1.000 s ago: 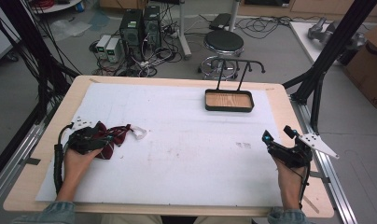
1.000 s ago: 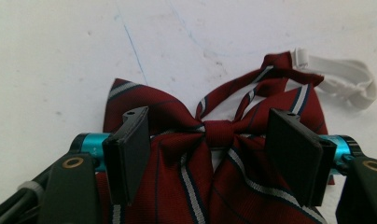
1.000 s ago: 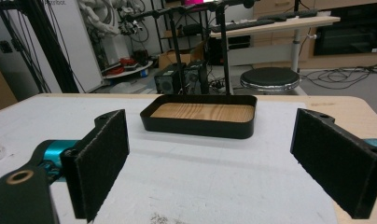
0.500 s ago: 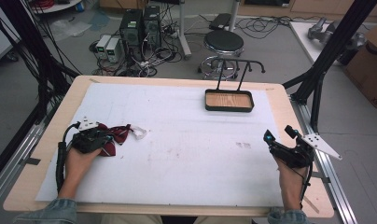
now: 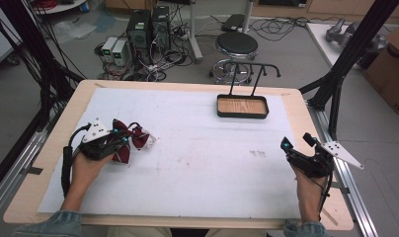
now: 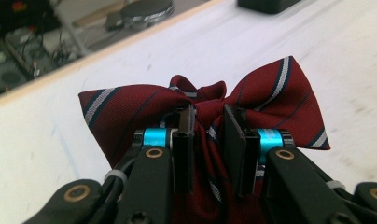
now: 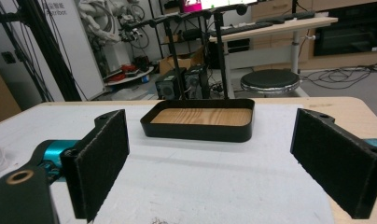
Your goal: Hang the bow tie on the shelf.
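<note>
You have one bow tie [image 6: 210, 109] in hand: dark red cloth with thin white and navy stripes, its two wings spread out from a gathered knot. Your left gripper [image 6: 209, 122] has its jaws pinched together on the cloth just behind that knot, having just closed on it. From above, the bow tie [image 5: 130, 141] sits at the left side of the table [image 5: 296, 101], over the white sheet [image 5: 197, 153], with something small and white at its far end. Your left gripper [image 5: 119, 139] points toward the table's middle.

Your right gripper [image 5: 297, 142] rests near the right edge, well apart from the bow tie, jaws wide apart with nothing between them.

One tray [image 5: 242, 114], black-walled with a wooden floor, stands at the far side. It bears a thin black rack [image 5: 252, 74]. One stool [image 5: 236, 47] stands beyond the table.
</note>
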A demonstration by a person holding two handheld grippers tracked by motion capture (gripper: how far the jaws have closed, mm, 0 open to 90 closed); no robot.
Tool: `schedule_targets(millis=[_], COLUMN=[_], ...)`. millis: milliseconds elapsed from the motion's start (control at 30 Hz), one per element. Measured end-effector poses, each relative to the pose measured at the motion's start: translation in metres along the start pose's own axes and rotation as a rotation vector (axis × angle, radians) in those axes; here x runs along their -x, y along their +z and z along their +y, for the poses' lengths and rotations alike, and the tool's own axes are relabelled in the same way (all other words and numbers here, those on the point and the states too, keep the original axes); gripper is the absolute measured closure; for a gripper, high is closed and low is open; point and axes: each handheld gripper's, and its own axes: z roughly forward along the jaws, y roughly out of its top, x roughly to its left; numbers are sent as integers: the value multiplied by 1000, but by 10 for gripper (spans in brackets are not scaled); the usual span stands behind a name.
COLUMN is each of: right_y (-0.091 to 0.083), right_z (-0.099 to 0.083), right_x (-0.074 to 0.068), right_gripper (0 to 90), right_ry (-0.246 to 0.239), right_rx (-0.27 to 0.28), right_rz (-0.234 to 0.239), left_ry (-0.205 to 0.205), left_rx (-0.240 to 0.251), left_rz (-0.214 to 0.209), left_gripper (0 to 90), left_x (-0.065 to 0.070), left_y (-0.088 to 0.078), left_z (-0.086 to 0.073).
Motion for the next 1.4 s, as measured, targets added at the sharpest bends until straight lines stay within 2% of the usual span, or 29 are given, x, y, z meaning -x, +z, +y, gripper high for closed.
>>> schedule_targets(millis=[167,200,267,300,333,367,400,433,467,500,533,567,600,633,667,733,767,800,833,867,967,1033,1100,1133,1200,1400], right_y=[-3,-3,-4,-4,-5,-5,-5,-5,-5,-5,-5,-5,-6,-6,-6,-7,-7,-7,-8,-8,-10,-10,-9,-9,-9,-10], right_z=[1,1,2,2,2,2,2,2,2,2,2,2,2,3,3,3,3,3,4,4,5,5,5,5,5,5], right_x=[3,3,4,4,5,5,6,6,6,6,7,7,7,7,7,7,9,9,9,9,10,11,10,10,10,12], right_gripper=[105,105,105,105,105,105,105,105,105,105,105,105,105,105,105,105,105,105,105,105,105,105,105,105,105,105], right_ry=[9,9,17,22,24,21,24,27,31,31,27,30,33,35,35,39,39,39,40,40,48,50,49,49,49,54], right_rx=[14,14,20,19,17,20,20,19,19,22,25,25,25,27,28,29,35,35,37,37,42,42,42,42,43,42], right_rz=[-2,-2,-3,-1,-4,-3,-1,-2,0,-1,-3,1,2,1,0,-1,2,2,3,3,1,2,4,4,6,6], left_ry=[80,97,110,129,129,138,161,161,193,204,204,224,224,236,254,253,267,267,273,273,279,281,280,280,274,258], left_rx=[63,81,114,122,122,127,133,133,133,136,136,137,137,138,143,151,155,155,161,161,162,159,152,152,158,166], left_rz=[-55,-65,-87,-105,-105,-116,-137,-137,-153,-160,-160,-180,-180,-189,-205,-214,-228,-228,-242,-242,-267,-276,-278,-278,-277,-270], left_gripper=[739,739,739,739,739,739,739,738,739,739,738,739,738,738,739,739,738,738,738,739,738,739,738,738,738,739], left_x=[15,18,21,24,24,26,30,30,34,36,36,40,40,43,46,48,52,52,55,55,61,62,65,65,68,72], left_y=[0,1,3,7,7,10,15,15,22,25,25,33,33,38,48,52,64,64,75,75,96,102,118,118,130,151], left_z=[27,36,45,58,58,65,78,78,92,99,99,113,113,120,134,139,152,152,163,163,179,183,192,192,198,214])
